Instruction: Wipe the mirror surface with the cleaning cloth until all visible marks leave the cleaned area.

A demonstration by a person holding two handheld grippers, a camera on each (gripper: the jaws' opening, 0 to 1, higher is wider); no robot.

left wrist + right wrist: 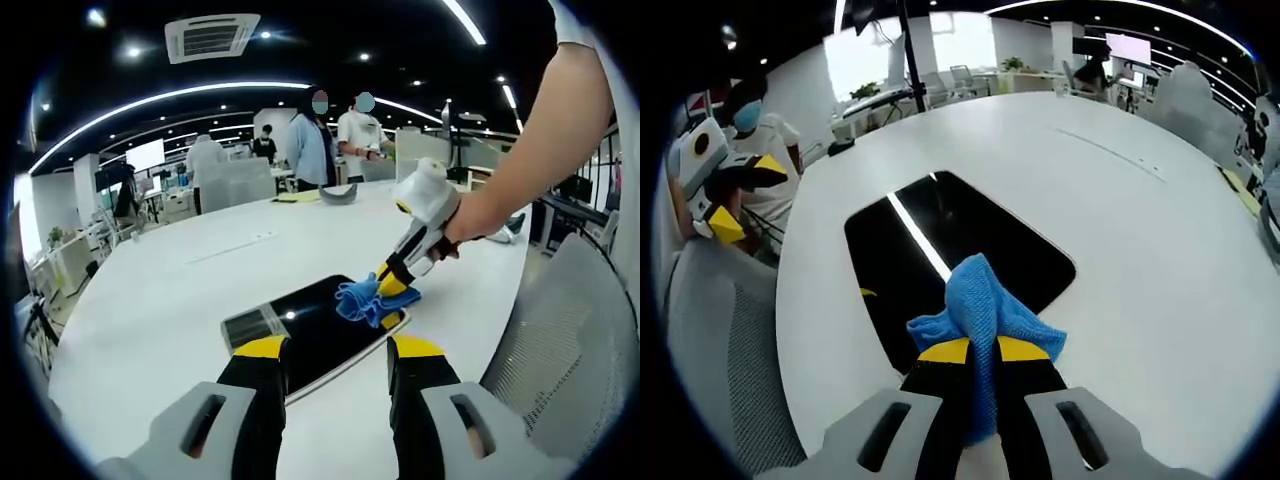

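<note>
Mirror (pixel 970 240) is super glossy dark glass, cloth (pixel 985 320) looks like fuzzy blue microfiber, counter (pixel 1140 250) smooth matte white.

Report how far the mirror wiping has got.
Done: the right gripper is shut on the blue cloth, and the cloth rests on the mirror near one edge. In hand: wiping at that edge. Left: the rest of the surface; I cannot make out marks on the dark glass. The left gripper hovers open, holding nothing.

Open-plan office: long white desks (pixel 150 290), grey mesh chair (pixel 560 330), ceiling strip lights (pixel 170 97), square air-conditioning vent (pixel 212 37), standing people (pixel 312 150).
</note>
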